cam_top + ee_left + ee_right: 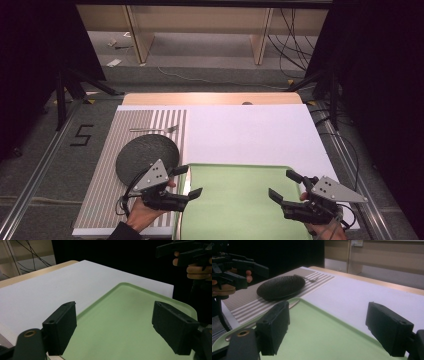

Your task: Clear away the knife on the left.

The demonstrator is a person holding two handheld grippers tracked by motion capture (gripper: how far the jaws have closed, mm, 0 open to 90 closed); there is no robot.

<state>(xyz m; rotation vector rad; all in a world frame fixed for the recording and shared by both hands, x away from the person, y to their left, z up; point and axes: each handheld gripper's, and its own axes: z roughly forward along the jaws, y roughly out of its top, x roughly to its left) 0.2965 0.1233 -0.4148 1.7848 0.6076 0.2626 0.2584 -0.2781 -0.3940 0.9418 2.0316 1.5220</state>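
A light green tray (235,205) lies empty at the near edge of the table, between my two grippers. My left gripper (189,181) hovers over its left rim with the jaws wide apart and nothing between them; the left gripper view looks across the bare tray (130,297) past my left gripper (113,307). My right gripper (283,184) hangs over the tray's right part, open and empty as well, and my right gripper (328,307) frames the tray (317,322). A dark round plate (147,155) sits on the striped placemat (100,190), with a fork (155,129) beyond it.
A white sheet (250,135) covers the table behind the tray. A thin metal utensil (294,303) lies by the tray's left rim. The table's wooden far edge (210,97) borders a floor with cables and dark stands at both sides.
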